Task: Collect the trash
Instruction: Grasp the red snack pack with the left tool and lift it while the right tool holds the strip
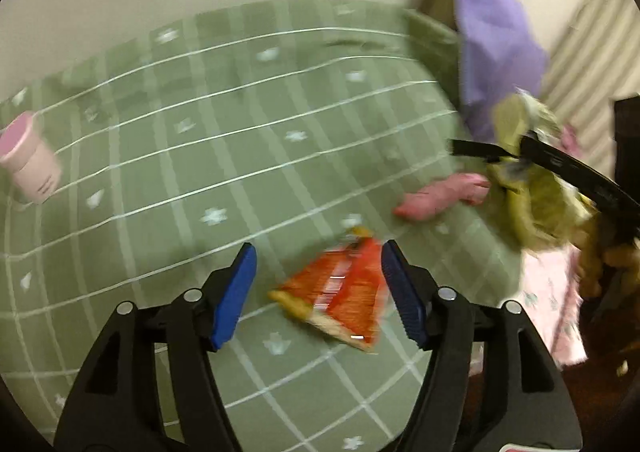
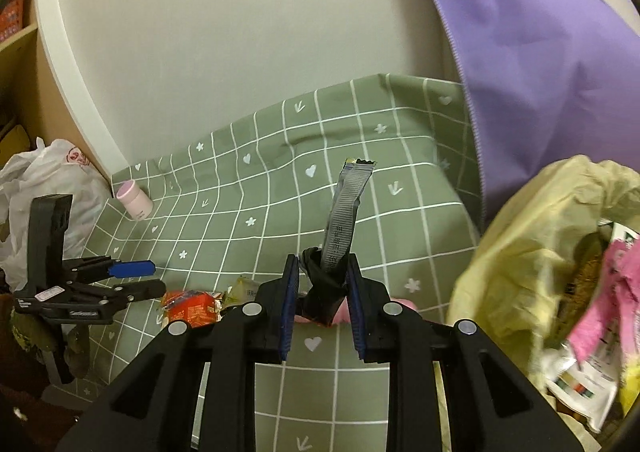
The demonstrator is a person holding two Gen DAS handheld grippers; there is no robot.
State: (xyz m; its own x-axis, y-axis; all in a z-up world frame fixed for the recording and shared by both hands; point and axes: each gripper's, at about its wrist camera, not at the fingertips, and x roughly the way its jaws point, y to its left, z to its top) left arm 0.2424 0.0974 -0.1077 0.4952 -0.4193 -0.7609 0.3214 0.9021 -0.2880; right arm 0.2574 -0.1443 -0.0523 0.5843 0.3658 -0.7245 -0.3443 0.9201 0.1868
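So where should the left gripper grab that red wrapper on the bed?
Probably across the red wrapper's narrow upper end, coming down from above. It lies flat on the green sheet between the open left gripper pads, and that end is narrowest.

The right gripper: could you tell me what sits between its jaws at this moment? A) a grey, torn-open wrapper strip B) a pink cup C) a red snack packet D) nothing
A: in the right wrist view the right gripper pinches the dark lower end of the grey wrapper, which stands up above the pads.
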